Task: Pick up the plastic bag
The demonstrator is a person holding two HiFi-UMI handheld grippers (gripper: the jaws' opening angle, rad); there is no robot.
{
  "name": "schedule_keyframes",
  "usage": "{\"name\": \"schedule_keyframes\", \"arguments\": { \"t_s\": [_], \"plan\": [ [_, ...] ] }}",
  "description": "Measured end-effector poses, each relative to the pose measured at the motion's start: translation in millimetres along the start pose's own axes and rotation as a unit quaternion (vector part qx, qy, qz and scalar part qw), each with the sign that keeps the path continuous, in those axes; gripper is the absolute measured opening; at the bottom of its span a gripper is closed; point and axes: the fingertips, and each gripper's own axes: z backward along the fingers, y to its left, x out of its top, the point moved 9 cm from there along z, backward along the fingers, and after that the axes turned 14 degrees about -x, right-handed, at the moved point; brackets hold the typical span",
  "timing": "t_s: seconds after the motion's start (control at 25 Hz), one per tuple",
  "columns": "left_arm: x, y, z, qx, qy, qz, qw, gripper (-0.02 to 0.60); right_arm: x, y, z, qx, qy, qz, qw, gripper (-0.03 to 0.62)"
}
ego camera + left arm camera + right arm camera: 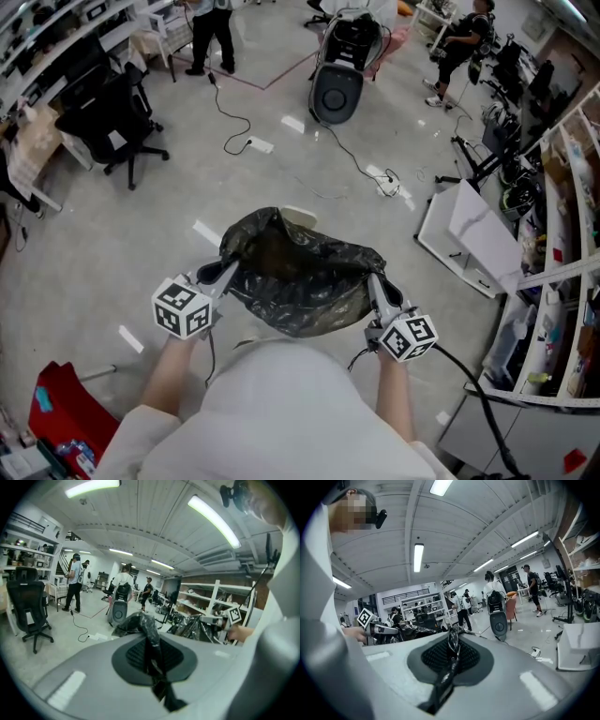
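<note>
Black plastic bag [295, 277] hangs above floor [141, 244], before person's torso, mouth spread between both grippers. Left gripper [230, 269] pinched tight on left rim; right gripper [373, 281] pinched tight on right rim. Step: lift, judged near done, as bag looks clear of floor. Next: firm pinch, hands level, thin film may slip or tear.

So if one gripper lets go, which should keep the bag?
Left, likely. Both are shut on the rim of the bag, but the left gripper pinches a thicker wad of film; the right gripper holds only a thin strip, likelier to slip.
</note>
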Motion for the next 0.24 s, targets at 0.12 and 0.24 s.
{"name": "schedule_keyframes", "arguments": {
  "t_s": [0.12,0.24],
  "plan": [
    [3.1,1.3,-5.5,0.0,0.0,0.001,1.0,0.006,2.4,-5.8,-2.0,-0.001,-0.002,-0.003,1.0,0.002],
    [7.3,1.9,-13.2,0.0,0.0,-0.001,1.0,0.006,4.9,-12.2,-4.5,0.0,-0.005,-0.006,1.0,0.002]
  ]
}}
